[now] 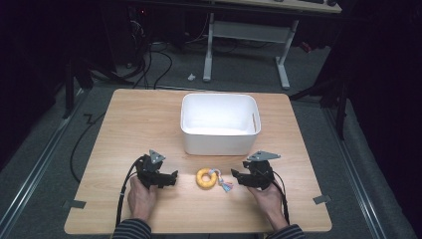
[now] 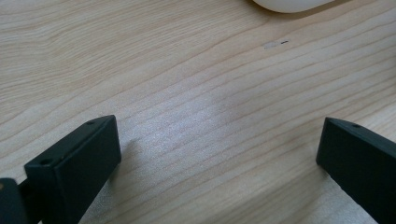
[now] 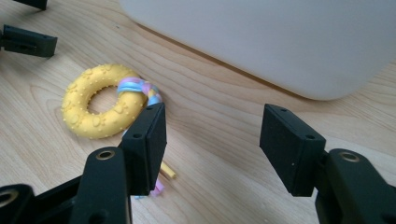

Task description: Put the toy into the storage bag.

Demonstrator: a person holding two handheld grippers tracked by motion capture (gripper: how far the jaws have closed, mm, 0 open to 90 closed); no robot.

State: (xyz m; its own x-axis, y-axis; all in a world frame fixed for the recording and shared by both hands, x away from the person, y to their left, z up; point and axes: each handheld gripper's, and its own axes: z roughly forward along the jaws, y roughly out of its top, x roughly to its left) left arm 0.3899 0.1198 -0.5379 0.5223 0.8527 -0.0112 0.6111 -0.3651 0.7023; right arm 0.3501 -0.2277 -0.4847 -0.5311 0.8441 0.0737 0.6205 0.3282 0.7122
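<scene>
A yellow rubber ring toy [image 1: 205, 178] with a pastel rope knot [image 1: 224, 185] lies on the wooden table [image 1: 129, 124], just in front of a white bin [image 1: 219, 124]. My left gripper [image 1: 174, 177] rests on the table left of the ring, open, with bare wood between its jaws [image 2: 219, 135]. Right of the ring sits my right gripper [image 1: 235, 175], also open [image 3: 215, 128]. In the right gripper view the ring [image 3: 100, 100] lies just left of the left jaw, the rope [image 3: 140, 88] runs behind that jaw, and the bin wall [image 3: 280, 37] stands ahead.
The bin's corner [image 2: 289, 3] shows at the top of the left gripper view. Grey tape tabs [image 1: 73, 203] [image 1: 321, 199] mark the table's near corners. A white desk frame [image 1: 246, 45] and floor cables [image 1: 149, 64] lie beyond the far edge.
</scene>
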